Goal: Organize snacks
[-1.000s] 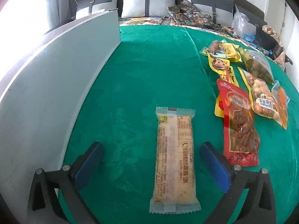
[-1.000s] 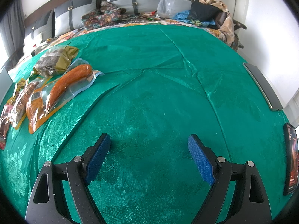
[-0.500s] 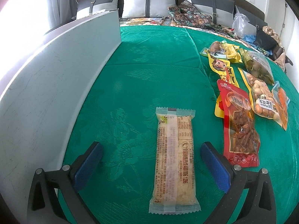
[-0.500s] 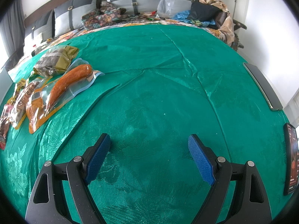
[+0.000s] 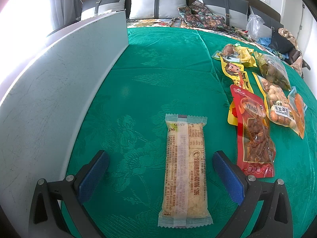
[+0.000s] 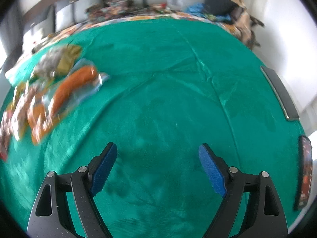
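A long pale cake bar in a clear wrapper point(image 5: 185, 170) lies flat on the green cloth point(image 5: 158, 83), between the open fingers of my left gripper point(image 5: 160, 170), not touched. A red snack pack point(image 5: 253, 134) lies just right of it. Further right are a peanut pack point(image 5: 277, 103), a yellow pack point(image 5: 235, 73) and an olive-coloured pack point(image 5: 274, 71). My right gripper point(image 6: 157, 166) is open and empty over bare cloth. In its blurred view an orange sausage pack point(image 6: 69, 91) lies at the left.
A tall grey board point(image 5: 49, 91) stands along the left of the cloth. Grey cushions point(image 5: 158, 2) and patterned fabric lie at the back. A dark bar point(image 6: 279, 93) and a dark phone-like slab point(image 6: 305, 170) lie at the cloth's right edge.
The right wrist view has become blurred and the scene has shifted slightly, so my right gripper is moving. The left gripper and the cake bar have not moved.
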Tool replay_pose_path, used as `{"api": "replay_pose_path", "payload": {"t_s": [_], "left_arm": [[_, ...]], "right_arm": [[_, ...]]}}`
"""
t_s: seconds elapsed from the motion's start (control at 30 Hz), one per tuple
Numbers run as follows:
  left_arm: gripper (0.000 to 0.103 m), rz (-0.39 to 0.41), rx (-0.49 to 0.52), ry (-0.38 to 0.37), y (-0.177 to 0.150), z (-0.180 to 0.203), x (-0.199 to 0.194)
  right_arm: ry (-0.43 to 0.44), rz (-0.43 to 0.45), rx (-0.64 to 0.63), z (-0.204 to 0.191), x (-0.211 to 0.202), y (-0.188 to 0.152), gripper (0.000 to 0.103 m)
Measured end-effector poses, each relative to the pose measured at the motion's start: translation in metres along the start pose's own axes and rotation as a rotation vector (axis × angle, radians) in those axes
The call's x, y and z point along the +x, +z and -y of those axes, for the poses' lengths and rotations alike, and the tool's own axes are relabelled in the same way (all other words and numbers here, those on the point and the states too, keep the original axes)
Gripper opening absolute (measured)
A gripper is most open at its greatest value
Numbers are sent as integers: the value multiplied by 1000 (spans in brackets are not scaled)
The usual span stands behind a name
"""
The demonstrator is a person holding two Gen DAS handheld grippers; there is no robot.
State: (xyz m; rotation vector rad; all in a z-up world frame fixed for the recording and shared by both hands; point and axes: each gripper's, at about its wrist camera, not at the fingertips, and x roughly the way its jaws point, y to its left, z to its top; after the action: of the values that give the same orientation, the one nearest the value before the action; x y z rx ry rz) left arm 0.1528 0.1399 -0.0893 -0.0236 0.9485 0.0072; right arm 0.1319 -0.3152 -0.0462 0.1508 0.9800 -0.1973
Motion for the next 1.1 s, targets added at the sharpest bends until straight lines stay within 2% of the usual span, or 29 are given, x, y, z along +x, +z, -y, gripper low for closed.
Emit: {"api": "replay_pose_path", "payload": {"t_s": [0.1, 0.17, 0.2, 0.27, 0.33, 0.37, 0.4, 0.5, 0.57, 0.6, 0.63, 0.7, 0.77, 0.93, 1.1], "left_arm": [[103, 0, 0, 1, 0, 0, -1], [103, 0, 0, 0, 0, 0, 0], [103, 0, 0, 0, 0, 0, 0], [103, 0, 0, 0, 0, 0, 0], [103, 0, 0, 0, -1, 0, -1], [103, 0, 0, -1, 0, 0, 0], [103, 0, 0, 0, -1, 0, -1], [103, 0, 0, -1, 0, -1, -2], [103, 0, 0, 0, -1, -1, -2], [103, 0, 0, 0, -1, -1, -2], [103, 0, 0, 0, -1, -1, -2], [103, 0, 0, 0, -1, -1, -2], [103, 0, 0, 0, -1, -1, -2], [103, 0, 1, 1, -1, -1, -2], [103, 0, 1, 0, -1, -2, -3]], "right_arm": [[135, -16, 140, -19, -10, 26, 87], [228, -108, 239, -42, 4, 46, 87], [245, -157, 284, -53, 15, 53, 87], [230, -209, 376, -68, 36, 65, 85], [179, -226, 437, -83, 54, 76, 85], [158, -239, 446, -91, 62, 79, 90], [111, -232, 435, -101, 66, 83, 90], [-55, -211, 284, -136, 76, 94, 90], [-110, -173, 157, -150, 75, 88, 86], [-109, -142, 114, -153, 71, 83, 84], [-99, -100, 75, -154, 65, 77, 80], [-70, -72, 20, -154, 55, 70, 55], [-22, -72, -68, -152, 45, 62, 53], [91, -97, -189, -133, 35, 40, 52], [232, -148, -400, -126, 13, -3, 52]]}}
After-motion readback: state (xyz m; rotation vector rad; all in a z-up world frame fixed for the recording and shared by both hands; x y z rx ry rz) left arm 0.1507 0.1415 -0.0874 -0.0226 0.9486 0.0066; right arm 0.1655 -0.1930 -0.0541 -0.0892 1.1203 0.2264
